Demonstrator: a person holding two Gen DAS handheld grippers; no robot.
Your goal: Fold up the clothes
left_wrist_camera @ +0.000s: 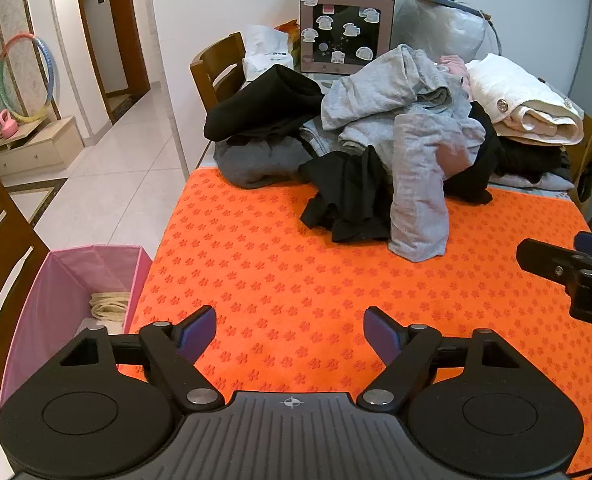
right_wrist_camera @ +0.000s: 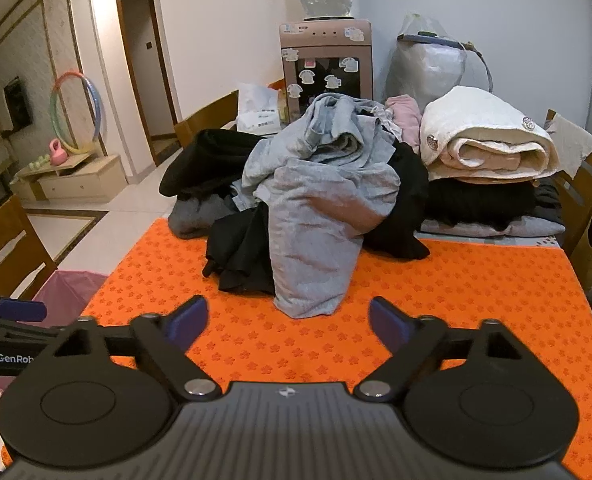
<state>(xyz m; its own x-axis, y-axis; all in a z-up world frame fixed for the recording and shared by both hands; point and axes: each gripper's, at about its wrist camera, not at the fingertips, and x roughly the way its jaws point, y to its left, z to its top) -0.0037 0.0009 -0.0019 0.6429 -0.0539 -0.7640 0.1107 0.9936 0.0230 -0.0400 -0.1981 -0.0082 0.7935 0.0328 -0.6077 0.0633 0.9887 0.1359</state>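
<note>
Your left gripper (left_wrist_camera: 289,330) and right gripper (right_wrist_camera: 287,322) gape wide (both empty) over the orange cloth (left_wrist_camera: 296,280); clothes (right_wrist_camera: 316,208) heap mid-frame.

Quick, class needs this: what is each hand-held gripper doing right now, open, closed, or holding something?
Left hand-held gripper: open, holding nothing, above the orange cloth.
Right hand-held gripper: open, holding nothing, just short of the grey garment.
</note>
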